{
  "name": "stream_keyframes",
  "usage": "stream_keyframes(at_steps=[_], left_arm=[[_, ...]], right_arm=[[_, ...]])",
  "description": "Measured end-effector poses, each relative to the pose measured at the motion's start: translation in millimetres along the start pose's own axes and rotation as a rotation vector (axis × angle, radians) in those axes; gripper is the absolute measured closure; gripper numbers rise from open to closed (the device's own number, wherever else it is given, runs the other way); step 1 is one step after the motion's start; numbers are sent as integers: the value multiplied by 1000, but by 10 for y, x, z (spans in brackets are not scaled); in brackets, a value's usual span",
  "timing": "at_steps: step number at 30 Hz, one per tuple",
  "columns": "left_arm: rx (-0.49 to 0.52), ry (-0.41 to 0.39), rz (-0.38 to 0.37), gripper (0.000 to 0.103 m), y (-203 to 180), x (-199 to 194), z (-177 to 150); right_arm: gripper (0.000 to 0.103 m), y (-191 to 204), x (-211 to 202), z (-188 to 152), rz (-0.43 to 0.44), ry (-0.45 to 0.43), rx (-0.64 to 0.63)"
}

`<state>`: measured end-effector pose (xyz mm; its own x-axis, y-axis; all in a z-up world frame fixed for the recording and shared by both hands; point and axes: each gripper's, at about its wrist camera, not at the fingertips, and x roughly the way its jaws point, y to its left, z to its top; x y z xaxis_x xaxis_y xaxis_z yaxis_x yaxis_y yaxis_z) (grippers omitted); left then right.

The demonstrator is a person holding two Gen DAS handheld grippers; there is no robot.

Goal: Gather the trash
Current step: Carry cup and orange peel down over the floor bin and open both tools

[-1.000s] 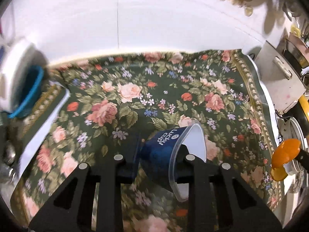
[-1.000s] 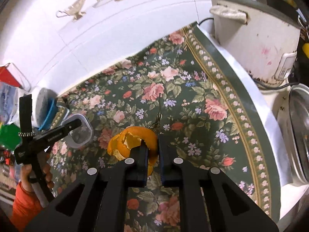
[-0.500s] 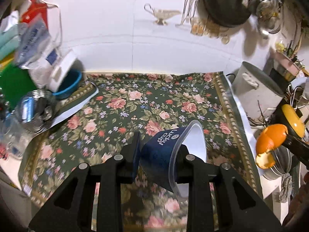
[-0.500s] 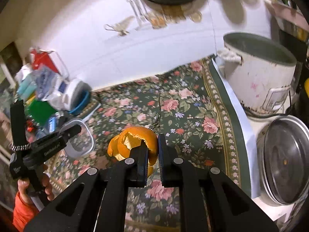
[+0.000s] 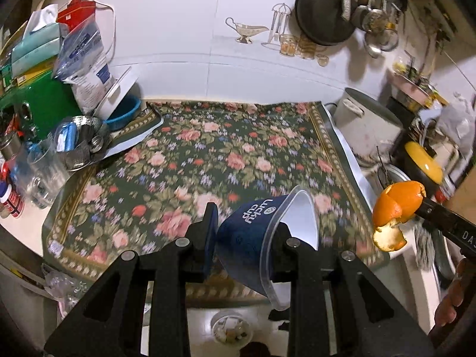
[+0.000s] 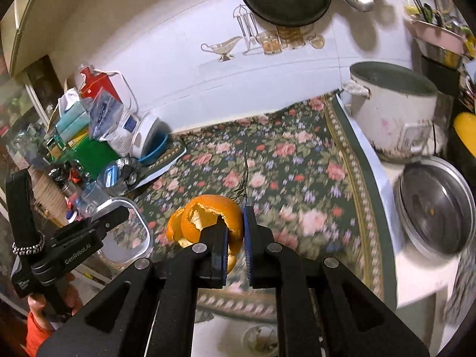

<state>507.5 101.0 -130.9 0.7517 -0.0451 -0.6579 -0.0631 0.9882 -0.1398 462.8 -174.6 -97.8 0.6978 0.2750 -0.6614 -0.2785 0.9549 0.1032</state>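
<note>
One dark blue cup (image 5: 253, 226) printed "Lucky cup" in white, with a clear rim and a white inside, is held on its side, mouth turned to the right, between the fingers of the left gripper (image 5: 244, 235), which are closed against its wall. It is carried in the air above the near edge of the floral cloth (image 5: 208, 154).

One piece of orange peel (image 6: 208, 220), curled into a hollow shell with a pale torn edge, is pinched by the right gripper (image 6: 235, 232); one finger is tucked inside the shell and the other pressed on its outside. It too is held clear of the cloth. In the left wrist view the peel (image 5: 395, 208) is seen well to the right of the cup, beyond the cloth's right border.

On the floor beneath the counter edge, one small round bin (image 5: 232, 331) holding pale scraps is seen. One white pot (image 6: 392, 110) and one steel lid (image 6: 434, 205) are set on the counter right of the cloth. One black pan (image 5: 324, 15) is hung on the tiled wall.
</note>
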Motion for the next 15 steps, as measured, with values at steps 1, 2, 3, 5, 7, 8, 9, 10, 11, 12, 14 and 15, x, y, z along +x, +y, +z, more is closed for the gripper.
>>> stream_keyframes(at_steps=[1,2,3,5,7,8,9,10,11,12,14,15], left_arm=[[9,1,-2,76,35,-58,-63],[18,5,-10,76,91,-147,-155],[23,8,-15,76,126,-214,-221],[38,9,-23,76,224,-404,-386],[50,12,-28,76,309,-568,-537],[55,14,-32,76,362,-663,-630],[58,19,-34,76,401,-731,-698],[59,26,-39,76,445,-795,-764],[61,35,-45,76,497,-860,-837],[63,45,-48,76,548,-920,-911],[66,65,-48,76,620,-997,-1036],[66,76,-48,76,645,-1029,-1101]], right_arm=[[94,65,-31,-73,-13,-4,3],[94,158,-71,-182,-28,-7,9],[94,215,-116,-260,-34,-10,17],[94,349,-198,-435,-47,-14,36],[94,491,-279,-617,-61,-15,52],[94,553,-310,-692,-68,-15,60],[94,621,-356,-787,-73,-16,68],[94,679,-386,-859,-78,-16,75],[94,746,-416,-931,-86,-15,83],[94,805,-452,-1012,-92,-12,92],[94,898,-526,-1166,-96,-4,105],[94,956,-561,-1248,-99,2,107]])
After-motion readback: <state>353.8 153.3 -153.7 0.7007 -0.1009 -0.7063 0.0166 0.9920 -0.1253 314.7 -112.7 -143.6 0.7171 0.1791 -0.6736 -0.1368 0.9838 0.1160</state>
